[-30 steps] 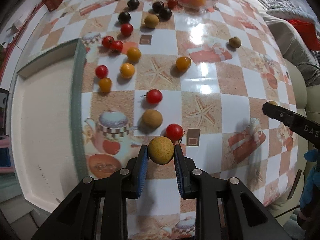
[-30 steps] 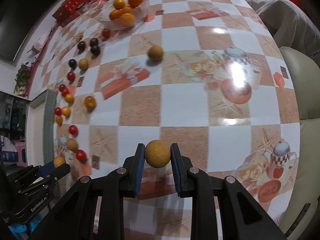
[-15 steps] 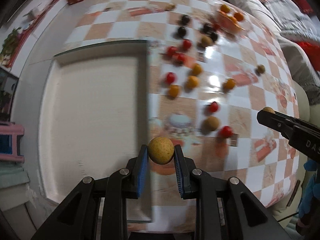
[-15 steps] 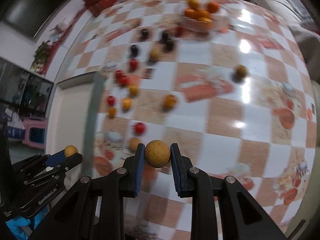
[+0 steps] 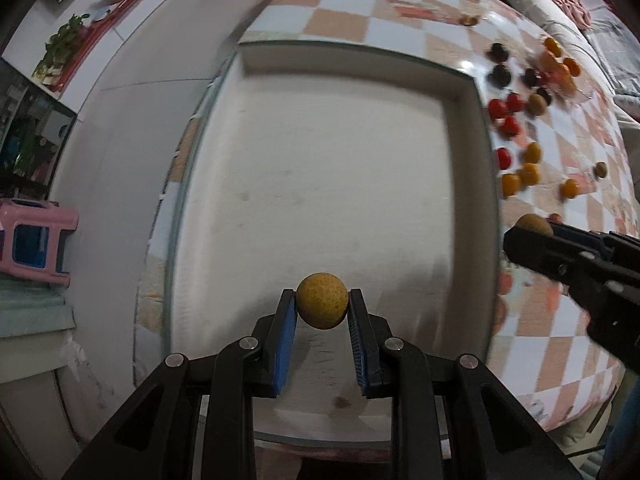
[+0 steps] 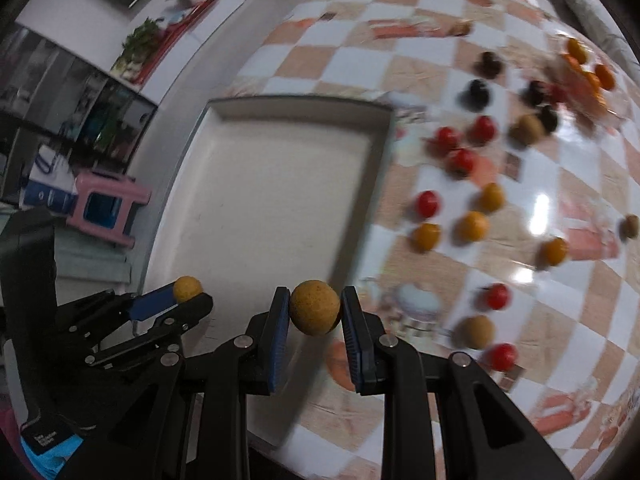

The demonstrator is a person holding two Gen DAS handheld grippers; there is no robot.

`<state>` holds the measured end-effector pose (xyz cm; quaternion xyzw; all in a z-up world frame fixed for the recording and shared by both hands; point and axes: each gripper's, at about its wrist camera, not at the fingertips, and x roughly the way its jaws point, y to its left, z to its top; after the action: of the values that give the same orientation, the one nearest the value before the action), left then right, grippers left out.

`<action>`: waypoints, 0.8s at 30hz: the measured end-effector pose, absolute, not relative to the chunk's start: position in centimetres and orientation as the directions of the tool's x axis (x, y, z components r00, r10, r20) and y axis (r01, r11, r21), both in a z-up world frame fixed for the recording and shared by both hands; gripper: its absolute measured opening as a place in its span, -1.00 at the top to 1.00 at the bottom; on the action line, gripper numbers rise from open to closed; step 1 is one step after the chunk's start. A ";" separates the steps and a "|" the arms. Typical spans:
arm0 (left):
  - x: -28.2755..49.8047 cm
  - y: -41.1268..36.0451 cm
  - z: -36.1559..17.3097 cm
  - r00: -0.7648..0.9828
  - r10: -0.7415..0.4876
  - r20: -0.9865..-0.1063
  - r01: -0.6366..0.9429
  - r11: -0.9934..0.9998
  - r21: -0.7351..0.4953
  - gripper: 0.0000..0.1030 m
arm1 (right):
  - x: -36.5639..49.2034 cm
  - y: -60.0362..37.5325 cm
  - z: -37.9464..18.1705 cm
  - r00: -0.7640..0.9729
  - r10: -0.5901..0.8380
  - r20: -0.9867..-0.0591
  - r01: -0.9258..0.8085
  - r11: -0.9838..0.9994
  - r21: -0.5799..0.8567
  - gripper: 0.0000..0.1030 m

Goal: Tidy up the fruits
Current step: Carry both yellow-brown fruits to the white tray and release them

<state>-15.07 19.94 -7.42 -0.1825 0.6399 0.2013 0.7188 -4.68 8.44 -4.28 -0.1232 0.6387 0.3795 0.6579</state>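
Observation:
My left gripper [image 5: 322,300] is shut on a speckled yellow-brown round fruit [image 5: 321,300], held above the near part of a shallow white tray [image 5: 340,168]. My right gripper [image 6: 315,307] is shut on a similar brown round fruit [image 6: 315,307], hovering over the tray's [image 6: 272,196] right rim. In the left wrist view the right gripper [image 5: 532,226] with its fruit shows at the right edge. The left gripper [image 6: 188,290] with its fruit shows low on the left in the right wrist view. Several red, orange, dark and brown fruits [image 6: 472,226] lie scattered on the checkered tablecloth.
A glass bowl of orange fruits [image 6: 584,68] stands at the far right of the table. A pink stool [image 6: 104,208] sits on the floor to the left of the table. A sofa [image 5: 560,20] runs along the table's far right side.
Both grippers have swept left across the table with their fruits. The left one went from the checkered cloth to above the white tray. The right one reached the tray's right edge.

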 end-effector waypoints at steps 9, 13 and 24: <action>-16.3 21.3 -9.8 0.070 0.050 -0.996 -0.509 0.861 0.007 0.48 | -6.7 11.5 -7.2 -0.166 0.258 -0.952 -0.686 0.663 0.299 0.45; -16.4 20.7 -10.7 0.058 0.030 -0.998 -0.487 0.873 -0.002 0.47 | -7.4 12.0 -7.7 -0.176 0.251 -0.952 -0.691 0.658 0.301 0.36; -16.1 20.0 -9.7 0.082 0.096 -0.992 -0.480 0.876 0.045 -0.62 | -6.9 11.6 -5.6 -0.166 0.306 -0.937 -0.683 0.650 0.333 -0.55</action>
<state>-16.10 20.04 -9.71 -0.1483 0.6474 0.1998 0.7204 -6.90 11.55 -5.62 -0.1439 0.6545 0.3930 0.6296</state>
